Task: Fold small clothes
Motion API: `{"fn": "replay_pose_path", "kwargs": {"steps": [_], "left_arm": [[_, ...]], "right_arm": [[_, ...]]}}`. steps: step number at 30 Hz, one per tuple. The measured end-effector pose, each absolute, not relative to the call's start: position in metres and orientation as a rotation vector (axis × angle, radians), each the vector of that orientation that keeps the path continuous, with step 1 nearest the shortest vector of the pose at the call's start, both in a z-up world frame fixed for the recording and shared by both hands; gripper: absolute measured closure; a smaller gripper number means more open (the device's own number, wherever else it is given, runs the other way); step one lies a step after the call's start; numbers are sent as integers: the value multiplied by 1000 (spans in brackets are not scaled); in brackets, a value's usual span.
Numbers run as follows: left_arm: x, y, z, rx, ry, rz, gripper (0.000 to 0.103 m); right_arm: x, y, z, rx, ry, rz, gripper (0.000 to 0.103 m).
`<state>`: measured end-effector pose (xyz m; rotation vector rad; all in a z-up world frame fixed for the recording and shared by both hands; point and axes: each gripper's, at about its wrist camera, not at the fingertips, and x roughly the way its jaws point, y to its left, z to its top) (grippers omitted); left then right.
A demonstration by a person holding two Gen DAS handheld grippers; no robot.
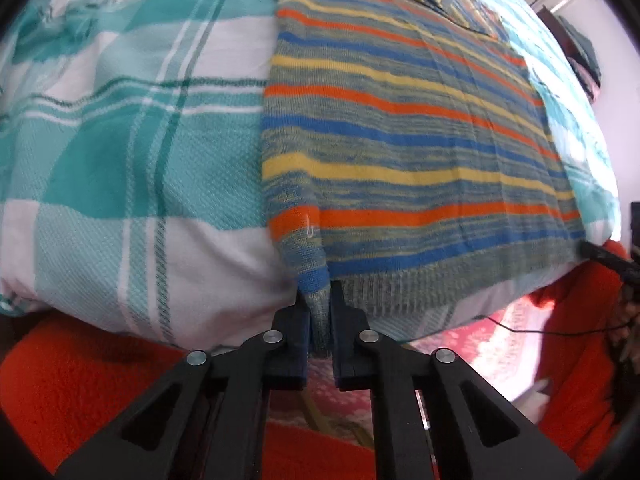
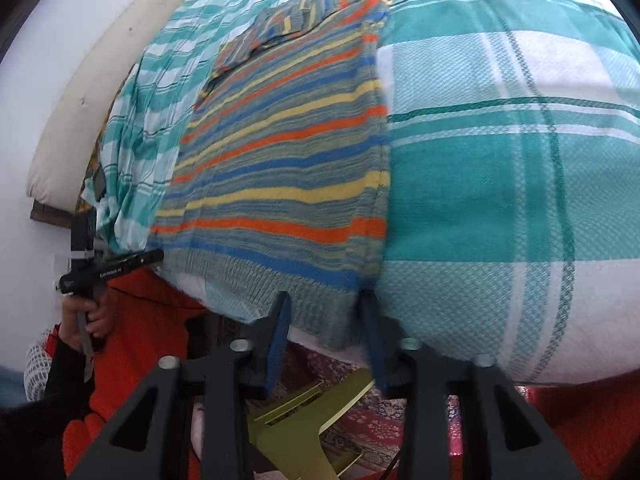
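A small knit sweater (image 1: 400, 128) with blue, orange and yellow stripes lies flat on a teal and white checked bedspread (image 1: 120, 140). My left gripper (image 1: 319, 304) is shut on the sweater's near left hem corner at the bed's edge. In the right wrist view the sweater (image 2: 288, 152) lies ahead, and my right gripper (image 2: 324, 308) is open, its blue-padded fingers (image 2: 280, 320) on either side of the ribbed hem near the right corner. A sleeve (image 2: 304, 16) lies folded across the top. The left gripper's body (image 2: 108, 270) shows at the far left of the right wrist view.
The bed's near edge drops to a red blanket (image 1: 80, 380) and a patterned rug (image 2: 360, 420). A cream pillow (image 2: 100, 92) lies at the bed's far left against a white wall. A yellow-green flat object (image 2: 304, 428) sits on the floor below my right gripper.
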<state>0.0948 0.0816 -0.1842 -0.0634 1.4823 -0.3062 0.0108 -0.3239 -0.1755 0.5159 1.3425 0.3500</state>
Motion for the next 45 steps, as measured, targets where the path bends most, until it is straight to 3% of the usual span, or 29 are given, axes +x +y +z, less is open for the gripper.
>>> {"fn": "replay_pose_path", "kwargs": {"steps": [6,14,21,31,34,37,39,42,45], "left_arm": [[98,87,-167,-133,1474,-324,98],[174,92,-101,-365,1222,-414,98],[310,98,-107,-492,1142,-336,98],[464,67,-145,-407,1170,-276,96],[499,71,-167,-448,1170,-187,87],[512,88,-182,-537,1161,-100,64],[511,102,-181,-600,1135,-58,46],[489,106,-169,-574,1082,-103,38],[454,83,-162,-413,1101,-231,38]], "right_arm": [[11,-336,-159,598,1262,358,98],[64,-362,-123,749,1039,352,98],[192,-394,-116,741,938,260,98],[362,-419,-150,725,959,184,98],[393,-423,-174,755,956,172,93],[402,-437,-188,809,919,100,67],[396,-444,-185,831,881,68,66],[389,-431,-169,755,914,149,66],[386,-401,-167,700,1010,315,66]]}}
